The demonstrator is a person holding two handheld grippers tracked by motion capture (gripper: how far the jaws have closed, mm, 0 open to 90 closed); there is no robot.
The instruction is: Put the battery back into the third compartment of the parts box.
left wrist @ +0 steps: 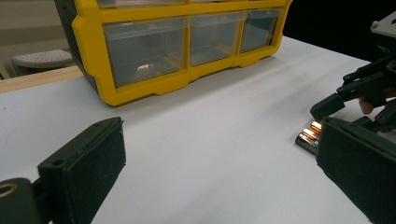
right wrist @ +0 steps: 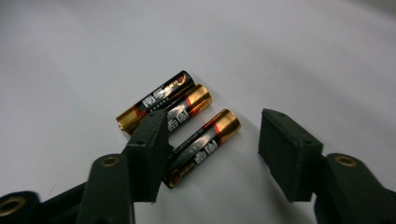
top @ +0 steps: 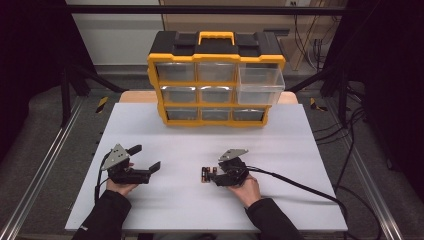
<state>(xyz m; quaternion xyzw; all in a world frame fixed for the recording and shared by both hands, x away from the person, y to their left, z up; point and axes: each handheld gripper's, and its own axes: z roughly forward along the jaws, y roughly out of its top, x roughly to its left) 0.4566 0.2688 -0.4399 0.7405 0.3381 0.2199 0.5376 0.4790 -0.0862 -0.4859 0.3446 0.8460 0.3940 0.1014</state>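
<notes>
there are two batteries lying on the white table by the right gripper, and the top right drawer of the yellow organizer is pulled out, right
Not quite: three batteries lie there, as the right gripper view shows, beside the right gripper. The rest holds: they lie on the white table, and the yellow organizer's top right drawer is pulled out.

Middle battery (right wrist: 187, 109) partly hidden behind right gripper (right wrist: 212, 154) pad; drawer (left wrist: 142, 49) contents blurred

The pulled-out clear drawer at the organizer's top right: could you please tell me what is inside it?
The clear drawer of the yellow organizer looks empty through its walls; its floor toward the back cannot be made out.
</notes>
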